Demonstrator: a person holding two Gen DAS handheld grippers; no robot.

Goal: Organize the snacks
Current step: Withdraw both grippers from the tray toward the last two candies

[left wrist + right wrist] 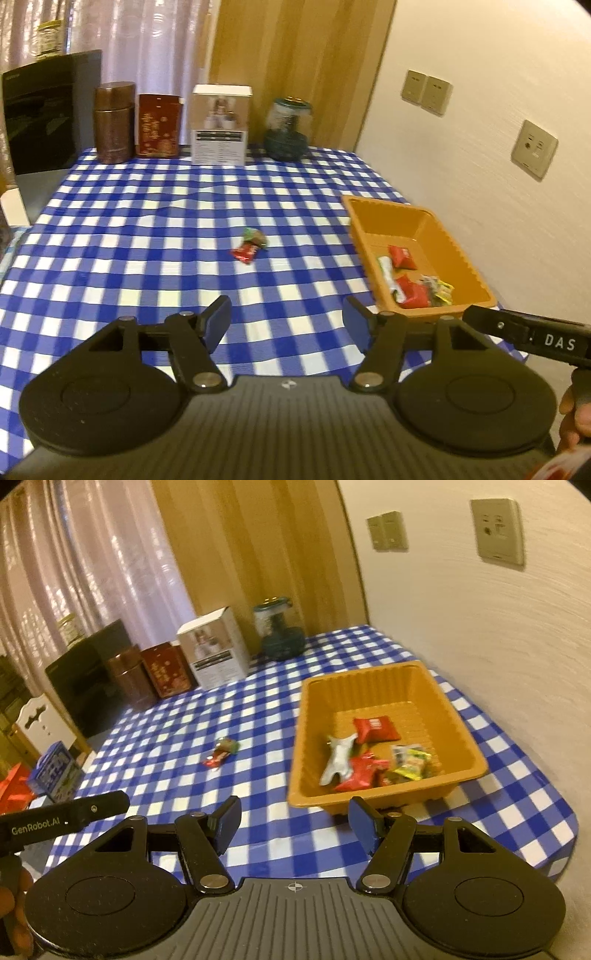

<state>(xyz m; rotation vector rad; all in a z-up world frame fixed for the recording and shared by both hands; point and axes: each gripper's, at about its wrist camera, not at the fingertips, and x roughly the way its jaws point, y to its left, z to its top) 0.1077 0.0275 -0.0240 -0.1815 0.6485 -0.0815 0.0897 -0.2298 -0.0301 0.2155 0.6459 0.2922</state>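
Partly blurred, the two loose snacks on the checked tablecloth (147,221) are hard to read: a red wrapped candy (243,254) touches a green-brown one (254,236), their pair running slantwise away from the cameras. An orange tray (314,738) near the wall holds red packets (375,728), a silver wrapper (338,758) and yellow-green sweets (413,764). Both the left gripper (286,319) and the right gripper (293,821) stand parted and empty above the cloth. Tins, a white box (221,125) and a jar (287,129) line the far edge.
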